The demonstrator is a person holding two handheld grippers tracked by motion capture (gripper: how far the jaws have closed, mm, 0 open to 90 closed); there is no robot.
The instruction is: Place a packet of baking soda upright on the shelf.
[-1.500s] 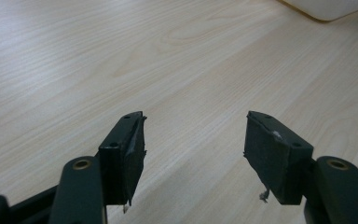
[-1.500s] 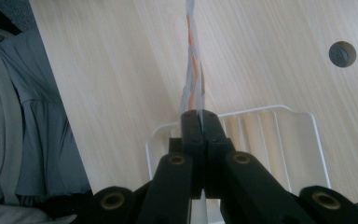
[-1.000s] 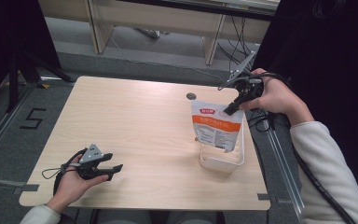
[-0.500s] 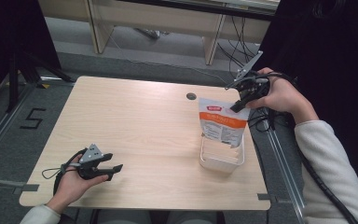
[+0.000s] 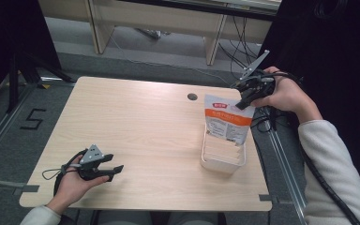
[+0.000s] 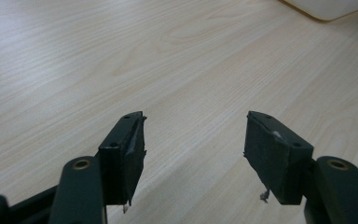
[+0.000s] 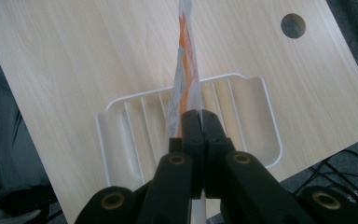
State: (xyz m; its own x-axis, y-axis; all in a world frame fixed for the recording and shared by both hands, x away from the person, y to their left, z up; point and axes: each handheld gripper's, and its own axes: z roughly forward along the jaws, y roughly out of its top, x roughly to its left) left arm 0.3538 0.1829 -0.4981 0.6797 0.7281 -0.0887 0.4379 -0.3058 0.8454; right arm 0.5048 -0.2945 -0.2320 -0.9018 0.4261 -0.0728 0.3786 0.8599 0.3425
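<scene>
At the right of the high view my right tongs [image 5: 242, 100] pinch the pouch [image 5: 226, 123] by its top edge so it hangs upright into the slotted tray [image 5: 222, 161], while my left tongs [image 5: 114, 170], jaws apart, idle low on the tabletop [image 5: 145, 126] at lower left.

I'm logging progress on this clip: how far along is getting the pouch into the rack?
Done: the right gripper has the orange-and-white pouch pinched by its top edge. In hand: the pouch hangs upright over the white slotted rack, its lower end down among the dividers. Left, likely: seat it and let go. The left gripper rests open on the table.
</scene>
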